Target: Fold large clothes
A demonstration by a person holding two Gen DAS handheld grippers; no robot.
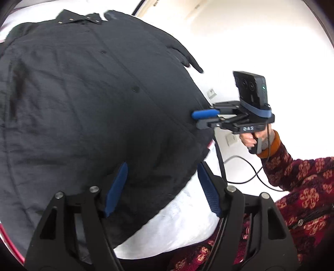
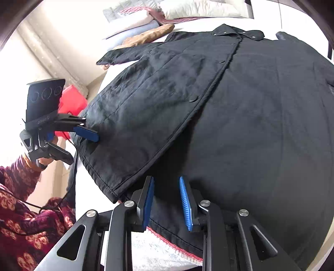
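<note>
A large black coat lies spread flat and buttoned on a white bed cover, collar at the far end. My left gripper hovers over the coat's hem corner with its blue pads wide apart and nothing pinched between them. In the right wrist view the coat fills the frame, and the left gripper stands open at the coat's left edge. My right gripper is open by a narrow gap above the hem, its pads clear of the cloth. It also shows at the coat's right edge, right gripper.
Pillows and folded bedding lie at the bed's head, with a brown garment beside the coat's sleeve. A red object sits off the bed's left side. A person's patterned sleeve and a black cable are near the bed's foot.
</note>
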